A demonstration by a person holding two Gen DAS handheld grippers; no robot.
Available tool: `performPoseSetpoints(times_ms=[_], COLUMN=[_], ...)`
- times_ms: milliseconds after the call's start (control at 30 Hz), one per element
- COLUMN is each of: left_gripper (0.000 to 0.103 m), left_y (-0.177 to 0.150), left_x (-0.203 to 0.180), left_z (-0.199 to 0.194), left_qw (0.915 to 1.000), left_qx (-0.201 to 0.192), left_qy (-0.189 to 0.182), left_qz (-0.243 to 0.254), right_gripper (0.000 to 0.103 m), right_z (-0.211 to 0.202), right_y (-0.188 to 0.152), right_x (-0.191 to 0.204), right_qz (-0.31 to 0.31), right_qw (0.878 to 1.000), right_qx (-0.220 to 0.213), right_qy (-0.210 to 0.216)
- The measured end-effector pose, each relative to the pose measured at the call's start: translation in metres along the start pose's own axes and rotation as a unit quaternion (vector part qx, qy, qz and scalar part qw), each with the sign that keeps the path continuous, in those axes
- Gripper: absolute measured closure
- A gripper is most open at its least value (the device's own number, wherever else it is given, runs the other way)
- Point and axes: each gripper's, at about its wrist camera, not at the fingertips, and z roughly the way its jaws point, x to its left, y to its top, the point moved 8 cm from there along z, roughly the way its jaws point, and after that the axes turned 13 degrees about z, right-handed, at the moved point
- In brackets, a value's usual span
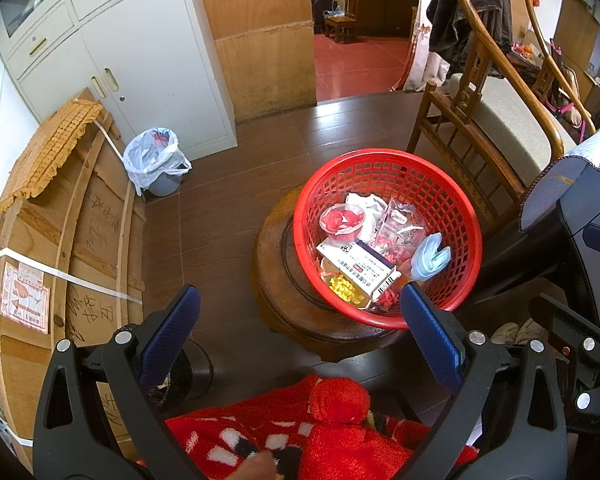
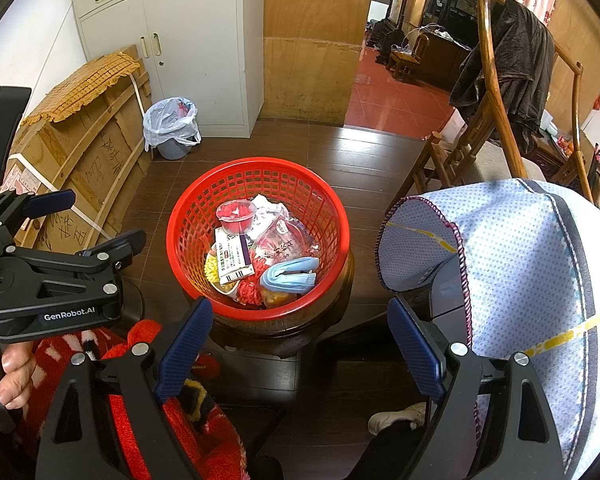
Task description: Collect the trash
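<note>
A red plastic basket (image 1: 456, 200) (image 2: 192, 216) stands on a round dark wooden stool (image 1: 276, 300) (image 2: 284, 328). It holds trash: a blue face mask (image 1: 432, 258) (image 2: 290, 274), a white medicine box (image 1: 358, 266) (image 2: 232, 258), a clear cup with red scraps (image 1: 342, 220) (image 2: 236, 214), and plastic wrappers (image 1: 396, 232) (image 2: 284, 242). My left gripper (image 1: 300, 304) is open and empty, just in front of the basket; it also shows at the left of the right wrist view (image 2: 80, 224). My right gripper (image 2: 300, 316) is open and empty, near the basket's front rim.
A grey bin with a white bag liner (image 1: 156, 164) (image 2: 172, 128) stands by the white cabinet (image 1: 148, 60) (image 2: 196, 40). A wooden crate (image 1: 68, 240) (image 2: 84, 160) leans at left. A wooden chair (image 1: 496, 120) (image 2: 496, 120) and a cloth-covered object (image 2: 520, 272) are at right.
</note>
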Motion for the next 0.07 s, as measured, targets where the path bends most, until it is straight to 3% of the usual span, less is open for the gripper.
performPoseSetpoints(times_ms=[67], left_gripper=[0.007], left_y=[-0.0003], left_x=[0.0], left_z=[-0.0002], left_qw=[1.0], left_qx=[0.0], left_qy=[-0.001], left_qz=[0.0], right_gripper=[0.016], right_z=[0.0], right_y=[0.0], right_x=[0.0006], right_qz=[0.0], right_qw=[1.0], right_qx=[0.0], right_qy=[0.0])
